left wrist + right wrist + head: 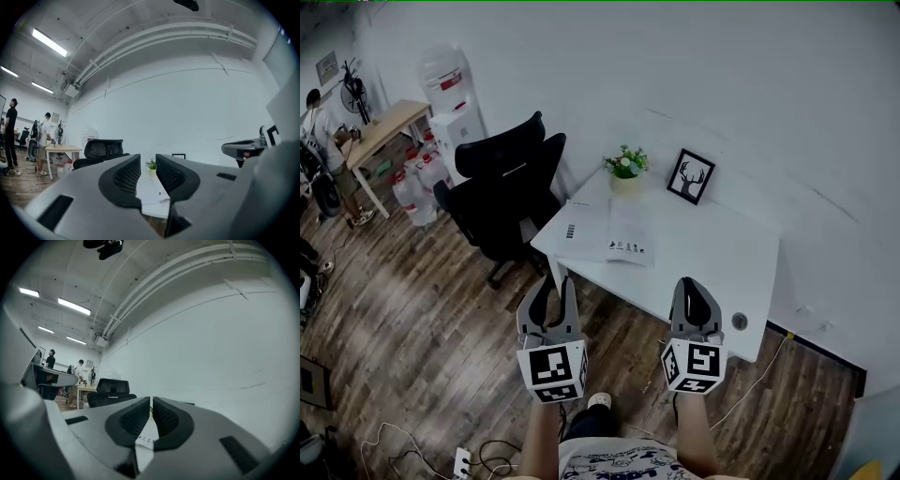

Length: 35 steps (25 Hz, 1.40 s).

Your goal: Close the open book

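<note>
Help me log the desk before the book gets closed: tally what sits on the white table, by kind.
Open book: 1
Potted plant: 1
Framed picture: 1
Total: 3

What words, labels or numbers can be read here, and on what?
No text is readable.
open book: dark print, too small to read.
water dispenser: red label, too blurred.
shirt: dark print, too blurred.

Office: white desk, swivel chair (water dispenser behind)
</note>
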{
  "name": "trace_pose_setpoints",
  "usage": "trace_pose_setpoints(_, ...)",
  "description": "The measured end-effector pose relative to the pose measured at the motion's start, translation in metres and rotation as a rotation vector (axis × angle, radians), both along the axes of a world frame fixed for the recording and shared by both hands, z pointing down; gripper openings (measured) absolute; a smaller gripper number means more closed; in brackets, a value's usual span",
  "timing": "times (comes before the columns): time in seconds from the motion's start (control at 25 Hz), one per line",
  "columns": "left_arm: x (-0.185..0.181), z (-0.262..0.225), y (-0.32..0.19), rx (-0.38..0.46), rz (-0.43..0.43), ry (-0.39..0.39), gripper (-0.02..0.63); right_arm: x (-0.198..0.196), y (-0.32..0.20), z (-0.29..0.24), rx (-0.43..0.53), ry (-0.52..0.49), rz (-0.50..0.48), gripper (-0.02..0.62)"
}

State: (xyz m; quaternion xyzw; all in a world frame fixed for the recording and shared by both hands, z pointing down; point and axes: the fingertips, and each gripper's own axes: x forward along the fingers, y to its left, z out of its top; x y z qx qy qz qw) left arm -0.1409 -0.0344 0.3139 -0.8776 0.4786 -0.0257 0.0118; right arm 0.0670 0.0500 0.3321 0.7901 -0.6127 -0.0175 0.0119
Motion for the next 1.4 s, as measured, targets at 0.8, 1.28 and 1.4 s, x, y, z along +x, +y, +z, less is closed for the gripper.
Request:
trace_pose_setpoints(0.8, 0.004, 0.024, -0.07, -0.043, 0.035, -0.03, 0.08, 0.007, -0.056, 0.021, -0.046, -0.005, 0.053, 0.035)
trace_pose_setpoints(1.28, 0.025, 0.036, -0.099, -0.066, 0.016, -0.05, 0.08, 0.028, -0.091, 0.027, -0.066, 0.005, 0.03, 0.035)
trace_pose_setpoints(1.4, 0.039, 0.038, -0.109, -0.071, 0.013, -0.055, 0.08, 0.044, -0.101, 0.028, -0.067, 0.003, 0.03, 0.035)
